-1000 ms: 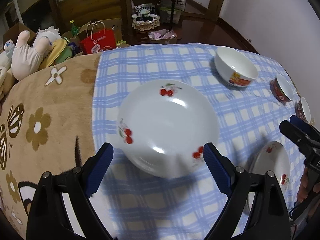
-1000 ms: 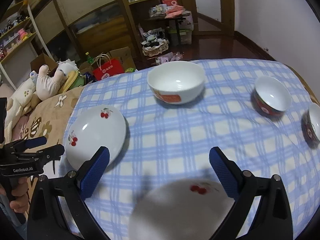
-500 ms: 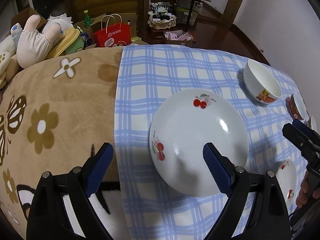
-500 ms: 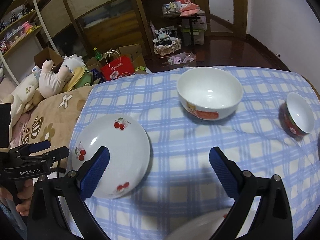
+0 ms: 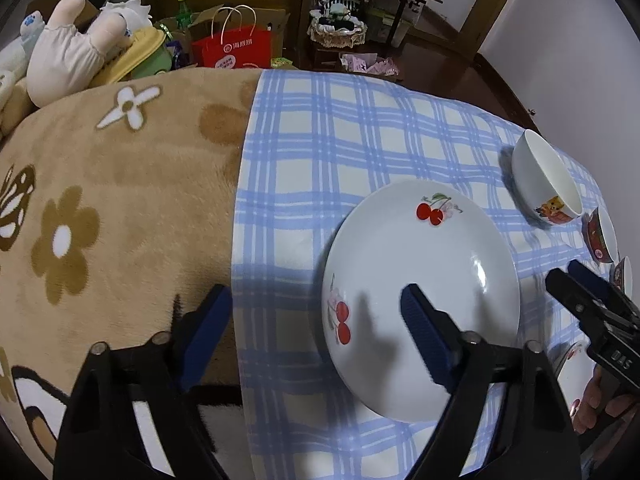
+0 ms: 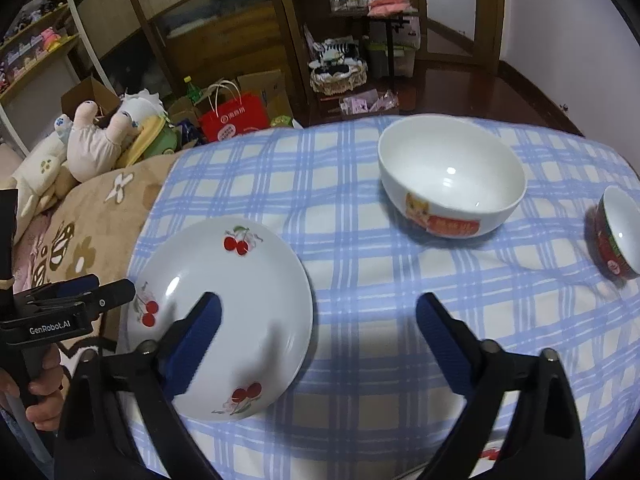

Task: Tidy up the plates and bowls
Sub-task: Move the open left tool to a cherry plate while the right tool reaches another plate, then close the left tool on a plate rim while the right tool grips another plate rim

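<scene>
Both grippers, left gripper (image 5: 316, 334) and right gripper (image 6: 320, 330), hover with fingers (image 6: 198, 326) spread wide (nothing held).

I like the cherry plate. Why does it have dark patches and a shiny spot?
In the left wrist view, the claw casts shadows on the cherry plate, with glare from a lamp on its right side. In the right wrist view, its near rim looks slightly blurry.

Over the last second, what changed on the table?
Both views swung left: in the left wrist view the cherry plate slid from between the left hand-held gripper fingers to under its right finger; in the right wrist view the second plate near the right hand-held gripper dropped almost out of frame. Nothing grasped or released. Plate, large white bowl and small red bowl stayed put; both grippers stayed open.
</scene>
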A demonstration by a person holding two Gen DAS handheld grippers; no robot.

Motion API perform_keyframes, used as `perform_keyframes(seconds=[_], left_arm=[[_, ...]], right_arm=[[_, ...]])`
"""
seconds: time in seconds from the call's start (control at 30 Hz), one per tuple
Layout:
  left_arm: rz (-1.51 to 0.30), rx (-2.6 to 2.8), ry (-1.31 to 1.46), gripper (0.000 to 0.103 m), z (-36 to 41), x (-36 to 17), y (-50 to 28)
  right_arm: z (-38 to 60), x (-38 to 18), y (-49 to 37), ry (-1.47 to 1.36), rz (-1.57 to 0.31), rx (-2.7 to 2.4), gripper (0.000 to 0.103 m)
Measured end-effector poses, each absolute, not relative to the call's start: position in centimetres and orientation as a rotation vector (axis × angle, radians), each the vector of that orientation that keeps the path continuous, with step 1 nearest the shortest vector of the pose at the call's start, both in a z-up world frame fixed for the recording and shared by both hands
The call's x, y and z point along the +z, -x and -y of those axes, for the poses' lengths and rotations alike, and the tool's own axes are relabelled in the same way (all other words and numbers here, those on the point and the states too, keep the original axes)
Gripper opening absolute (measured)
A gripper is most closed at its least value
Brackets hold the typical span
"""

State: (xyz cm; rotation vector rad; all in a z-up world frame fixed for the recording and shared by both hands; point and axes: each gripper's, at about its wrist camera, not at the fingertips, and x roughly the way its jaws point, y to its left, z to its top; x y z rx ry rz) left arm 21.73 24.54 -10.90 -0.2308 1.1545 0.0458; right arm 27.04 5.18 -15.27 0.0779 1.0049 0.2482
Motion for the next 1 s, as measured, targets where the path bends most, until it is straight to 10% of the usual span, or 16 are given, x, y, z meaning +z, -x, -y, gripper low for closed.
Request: perform_keyframes(seconds=[0.17,0.33,1.0], left_arm=[[-1.172,0.041,0.263,0.055,-24.7,-12.0,-22.0],[-1.196,0.017,0.267,0.034,-24.7,-12.9,-22.2],[-1.234,0.002,0.154,0.015,-22.3,-13.7,-22.2]], right_arm=[[-5.5,-17.3,-27.9,-0.083,-1.086,0.252,0.056],[-5.8,-18.4,-27.9,-0.079,-1.116,0.256,0.043],[-6.1,-20.5,-28.6,-0.188,-1.221,0.303,0.015]])
